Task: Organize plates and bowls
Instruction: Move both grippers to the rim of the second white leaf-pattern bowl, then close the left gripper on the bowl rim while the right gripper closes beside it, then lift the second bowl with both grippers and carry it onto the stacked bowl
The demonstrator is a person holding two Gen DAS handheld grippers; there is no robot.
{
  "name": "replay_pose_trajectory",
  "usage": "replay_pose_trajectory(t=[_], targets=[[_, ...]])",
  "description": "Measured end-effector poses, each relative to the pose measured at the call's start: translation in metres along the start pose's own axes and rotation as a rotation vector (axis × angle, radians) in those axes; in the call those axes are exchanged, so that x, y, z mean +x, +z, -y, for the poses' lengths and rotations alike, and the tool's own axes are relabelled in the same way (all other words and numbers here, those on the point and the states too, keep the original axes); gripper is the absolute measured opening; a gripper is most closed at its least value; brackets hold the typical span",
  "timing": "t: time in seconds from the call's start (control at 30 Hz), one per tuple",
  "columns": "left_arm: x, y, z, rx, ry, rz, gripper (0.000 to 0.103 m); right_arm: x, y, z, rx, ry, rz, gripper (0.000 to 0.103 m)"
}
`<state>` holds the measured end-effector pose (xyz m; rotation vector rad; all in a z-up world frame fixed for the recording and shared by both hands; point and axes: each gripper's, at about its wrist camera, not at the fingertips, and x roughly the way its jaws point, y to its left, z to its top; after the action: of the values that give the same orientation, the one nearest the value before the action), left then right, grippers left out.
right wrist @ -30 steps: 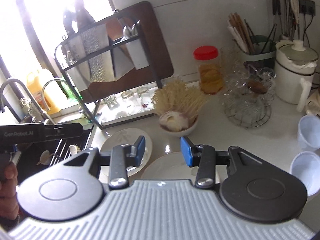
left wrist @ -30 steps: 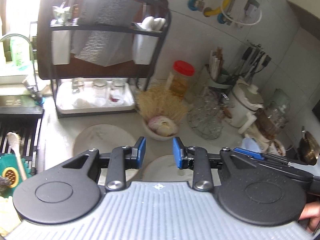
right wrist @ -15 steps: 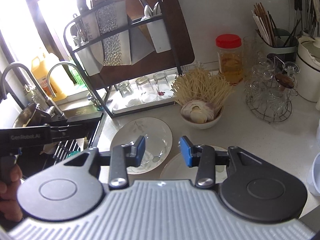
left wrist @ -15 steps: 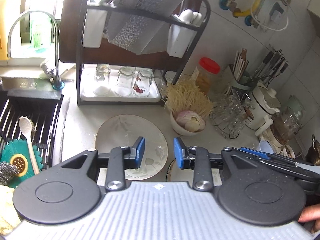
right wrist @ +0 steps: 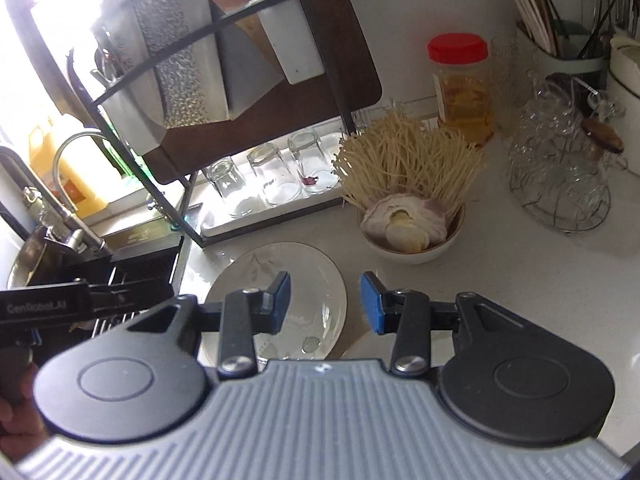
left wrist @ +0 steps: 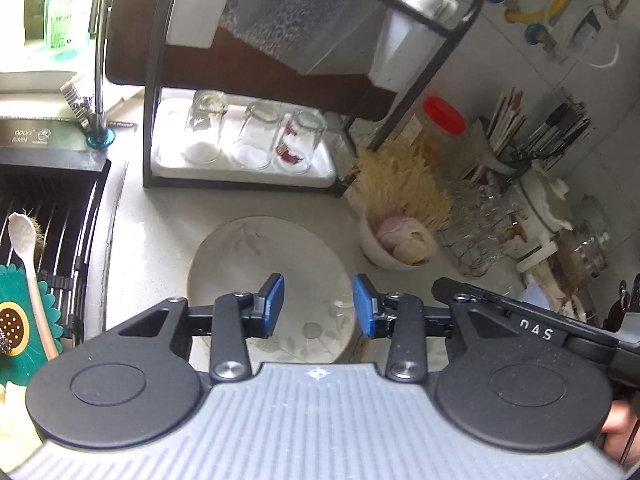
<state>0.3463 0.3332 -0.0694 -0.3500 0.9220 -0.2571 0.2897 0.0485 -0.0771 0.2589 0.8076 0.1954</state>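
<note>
Now | my left gripper [left wrist: 318, 306]: jaws opening, nothing between them | my right gripper [right wrist: 326, 303]: part open, empty | round cream leaf-print ceramic plate [left wrist: 256, 256] flat on counter just ahead of and below both | risk: flat rim, pads skid; white ceramic bowl of noodles [right wrist: 416, 240] ahead-right could get knocked.

Daylight floods in from the window [right wrist: 48, 20] at upper left — blown out to white glare in the right wrist view. The bench [right wrist: 520, 280] is evenly lit, shadows soft. Fisheye bending curves the edges; the dish rack [left wrist: 280, 40] looks slightly blurred.
</note>
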Motion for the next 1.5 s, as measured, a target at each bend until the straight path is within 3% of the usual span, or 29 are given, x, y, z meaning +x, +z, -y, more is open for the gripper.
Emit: replay_pose_trajectory(t=[0.3,0.43,0.7,0.87,1.13,1.4,1.5], targets=[[0.042,0.009,-0.042,-0.042,0.049,-0.093,0.047,0.048,0.0,0.0,0.037,-0.028,-0.103,0.042],[0.058,0.015,-0.053,-0.045,0.015,-0.156,0.047,0.067,0.001,0.003,0.062,-0.075,-0.133,0.042],[0.083,0.017,-0.07,0.014,0.072,-0.177,0.047,0.098,0.003,-0.004,0.031,-0.084,-0.193,0.041],[0.096,0.019,-0.086,-0.003,0.073,-0.199,0.046,0.115,0.001,-0.007,0.02,-0.106,-0.228,0.037],[0.111,0.017,-0.094,0.062,0.081,-0.24,0.041,0.136,-0.004,-0.012,0.007,-0.125,-0.273,0.024],[0.125,0.016,-0.108,0.05,0.024,-0.277,0.019,0.143,-0.007,-0.01,0.02,-0.146,-0.299,0.02],[0.127,0.016,-0.11,0.058,0.008,-0.281,0.018,0.144,-0.009,-0.009,0.03,-0.146,-0.299,0.019]])
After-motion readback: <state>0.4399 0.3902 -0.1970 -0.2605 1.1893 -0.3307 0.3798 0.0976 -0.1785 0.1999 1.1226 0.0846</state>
